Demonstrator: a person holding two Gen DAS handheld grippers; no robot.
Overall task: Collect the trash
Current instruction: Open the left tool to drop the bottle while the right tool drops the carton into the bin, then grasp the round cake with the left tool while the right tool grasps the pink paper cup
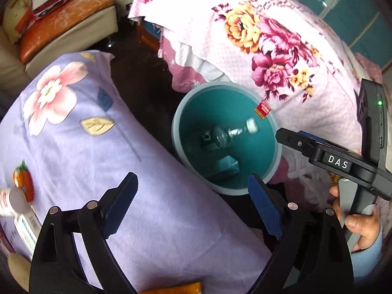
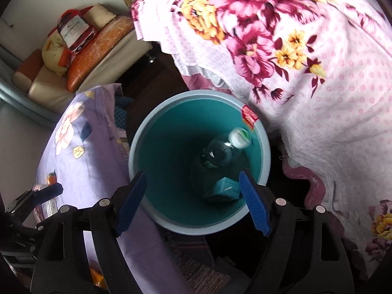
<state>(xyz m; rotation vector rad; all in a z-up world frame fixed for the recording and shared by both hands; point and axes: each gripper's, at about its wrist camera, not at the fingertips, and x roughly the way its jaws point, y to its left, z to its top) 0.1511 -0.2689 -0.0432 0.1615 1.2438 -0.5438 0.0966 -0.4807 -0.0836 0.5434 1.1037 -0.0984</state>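
A teal bin with a pale blue rim stands on the dark floor between the table and the bed. Inside it a clear plastic bottle with a white cap leans toward the rim, slightly blurred. A small teal carton lies beneath it. My right gripper hangs open directly over the bin's mouth with nothing between its blue pads. My left gripper is open and holds nothing, above the lavender flowered tablecloth beside the bin.
On the table's left edge sit a white jar and a printed box. An orange packet lies near the bottom. A bed with a pink floral quilt crowds the bin's right side. A sofa with an orange cushion stands behind.
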